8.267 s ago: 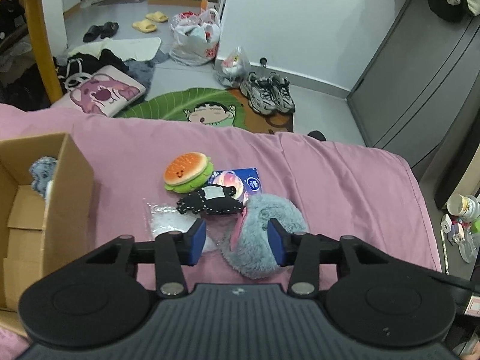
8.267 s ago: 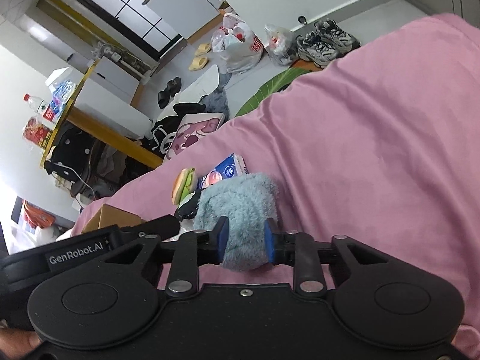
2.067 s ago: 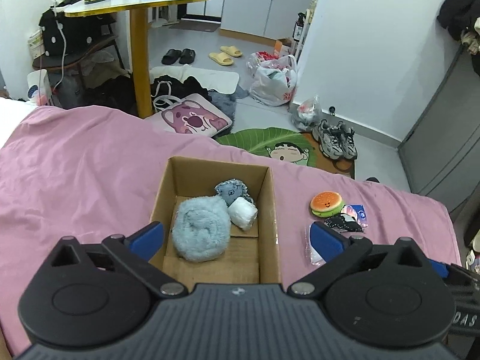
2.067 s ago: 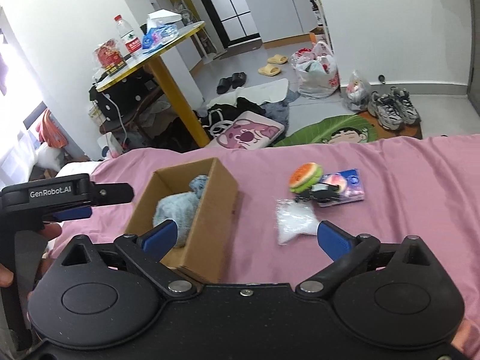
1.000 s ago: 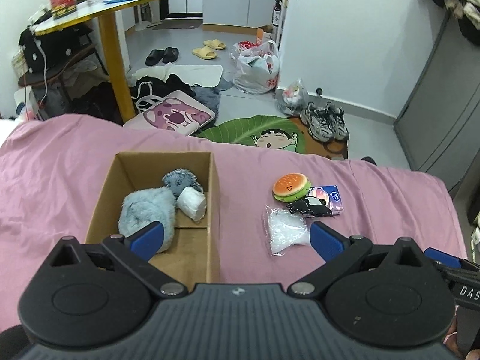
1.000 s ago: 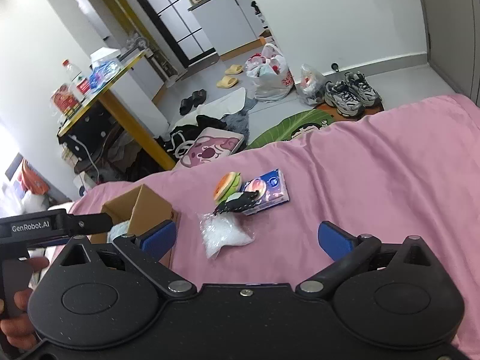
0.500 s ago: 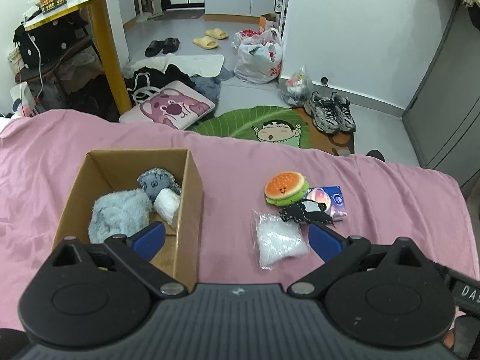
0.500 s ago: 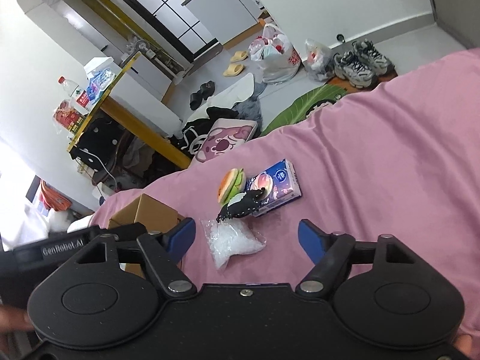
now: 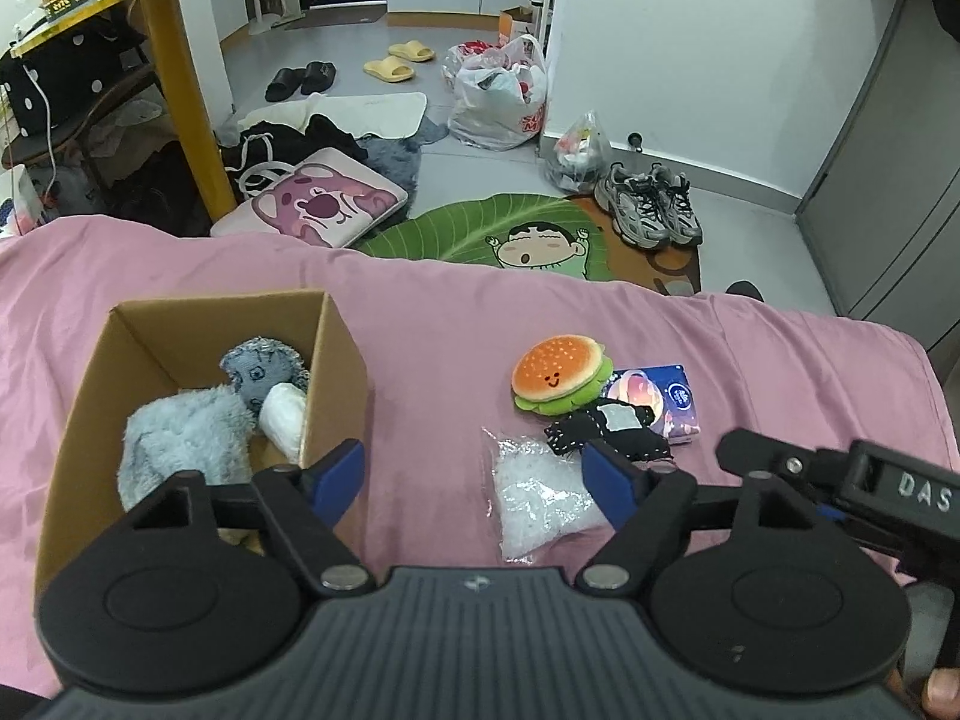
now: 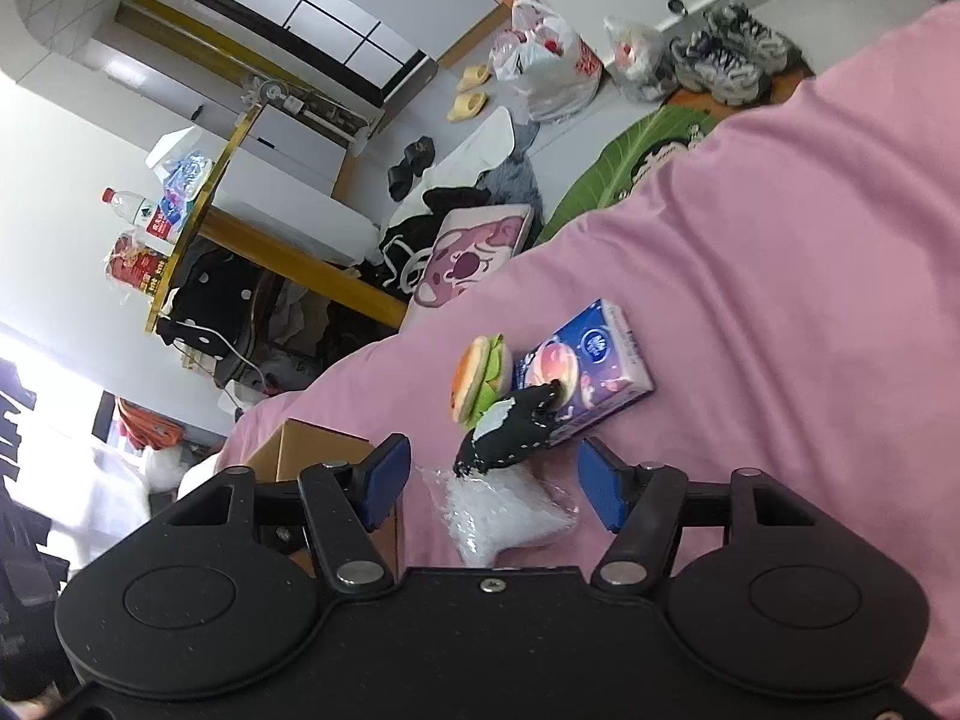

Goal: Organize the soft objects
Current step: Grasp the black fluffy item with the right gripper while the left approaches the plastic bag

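Observation:
On the pink bedspread [image 9: 420, 324] lies a clear bag of white filling [image 9: 540, 492]. Behind it are a black plush [image 9: 606, 429], a burger plush [image 9: 561, 375] and a blue tissue pack [image 9: 666, 396]. My left gripper [image 9: 471, 480] hovers above the sheet with its jaws closing; its right pad is over the bag's edge and grips nothing. My right gripper [image 10: 493, 483] is also closing, with the bag [image 10: 504, 510] between its pads but untouched. The black plush [image 10: 516, 420] lies just beyond. The cardboard box [image 9: 336, 360] holds a blue-grey fluffy toy [image 9: 186, 438], a grey knitted toy and a white roll.
The right tool's black body [image 9: 870, 486] reaches in at the lower right of the left wrist view. Beyond the bed's far edge the floor has a green cartoon mat [image 9: 522, 234], sneakers, bags, a pink cushion and a yellow-legged table [image 9: 186, 96].
Both grippers have come down and closer to the bag and the toys, and both pairs of jaws have narrowed. The right wrist view has rolled.

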`<state>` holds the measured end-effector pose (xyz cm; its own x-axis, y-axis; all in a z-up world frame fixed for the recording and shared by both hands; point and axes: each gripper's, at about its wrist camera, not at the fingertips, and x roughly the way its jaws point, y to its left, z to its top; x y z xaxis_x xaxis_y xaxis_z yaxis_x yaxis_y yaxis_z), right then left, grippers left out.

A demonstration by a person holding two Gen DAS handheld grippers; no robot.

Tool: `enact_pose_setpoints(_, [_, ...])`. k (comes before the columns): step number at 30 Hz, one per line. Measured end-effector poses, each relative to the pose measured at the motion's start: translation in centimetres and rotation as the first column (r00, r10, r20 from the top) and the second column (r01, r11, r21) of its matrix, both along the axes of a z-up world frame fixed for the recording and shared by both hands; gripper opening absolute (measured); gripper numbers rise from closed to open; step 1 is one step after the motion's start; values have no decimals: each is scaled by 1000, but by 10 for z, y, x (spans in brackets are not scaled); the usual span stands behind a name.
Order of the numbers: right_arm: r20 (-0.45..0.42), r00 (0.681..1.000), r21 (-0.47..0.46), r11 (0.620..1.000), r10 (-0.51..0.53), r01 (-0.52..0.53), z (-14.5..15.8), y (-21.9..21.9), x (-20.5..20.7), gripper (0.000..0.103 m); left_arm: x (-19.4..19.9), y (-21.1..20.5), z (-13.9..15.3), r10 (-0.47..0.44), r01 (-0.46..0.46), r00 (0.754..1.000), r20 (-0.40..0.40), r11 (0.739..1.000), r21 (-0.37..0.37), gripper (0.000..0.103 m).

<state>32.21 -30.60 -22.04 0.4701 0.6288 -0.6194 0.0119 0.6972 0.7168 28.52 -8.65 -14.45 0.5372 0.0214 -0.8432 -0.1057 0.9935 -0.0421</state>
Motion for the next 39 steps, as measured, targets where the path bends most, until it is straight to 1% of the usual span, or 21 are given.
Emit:
enact_pose_setpoints(3, [-11,1000,19,1000,1,-1,-6,5,9,59,2,0,-4,-8,7,1000,-3,1000,-13,71])
enact_pose_setpoints(4, [-15,1000,24,1000,0,0,-8,6,12,57,3,0,-6,-8,8,1000,-5,1000,-17,70])
enact_pose_setpoints(7, [-33,999,37,999,-4,5,-16,10,16,46,7,1,-13,2,-3,1000,-20,999,-32,60])
enact_pose_setpoints(8, [-38,999,38,999,-8,9,-18,12,16,40,9,1,-16,4,-5,1000,-28,999,-34,56])
enact_pose_setpoints(9, [-43,999,55,998,-14,17,-20,10,16,37,10,1,-17,5,-7,999,-33,999,-34,52])
enact_pose_setpoints(12, [-45,998,117,992,-38,43,-22,4,16,26,13,1,-20,6,-7,999,-34,999,-35,50])
enact_pose_setpoints(13, [-41,998,128,991,-39,44,-21,2,16,19,14,1,-20,5,-6,999,-33,999,-34,50])
enact_pose_setpoints(14, [-41,998,136,990,-38,43,-21,2,15,9,15,0,-20,3,-4,999,-33,999,-34,50])
enact_pose_setpoints(15, [-40,999,138,990,-33,38,-21,1,14,5,16,0,-20,-1,0,999,-33,999,-34,50])
enact_pose_setpoints(18, [-22,1000,107,994,-19,22,-14,4,11,4,18,-1,-22,-9,8,999,-32,999,-34,50])
enact_pose_setpoints(20, [-3,1000,103,994,-26,27,-8,1,7,4,19,-2,-24,-8,7,999,-36,999,-32,50])
enact_pose_setpoints(23, [19,998,79,996,-51,50,-1,-6,3,3,23,-4,-25,-17,15,999,-44,999,-32,50])
enact_pose_setpoints(28, [30,995,29,995,-95,95,4,-18,-7,3,23,-8,-25,-27,26,999,-46,999,-33,51])
enact_pose_setpoints(30, [32,993,5,994,-113,113,6,-22,-10,3,25,-9,-28,-33,30,997,-63,999,-45,54])
enact_pose_setpoints(32, [38,992,-25,992,-124,125,9,-25,-12,3,28,-12,-31,-34,30,996,-86,998,-52,54])
enact_pose_setpoints(34, [47,990,-53,989,-135,137,11,-28,-15,3,29,-15,-32,-33,28,996,-82,998,-62,55])
enact_pose_setpoints(39, [56,988,-106,983,-147,152,13,-30,-21,3,32,-22,-38,-39,31,994,-100,996,-85,62])
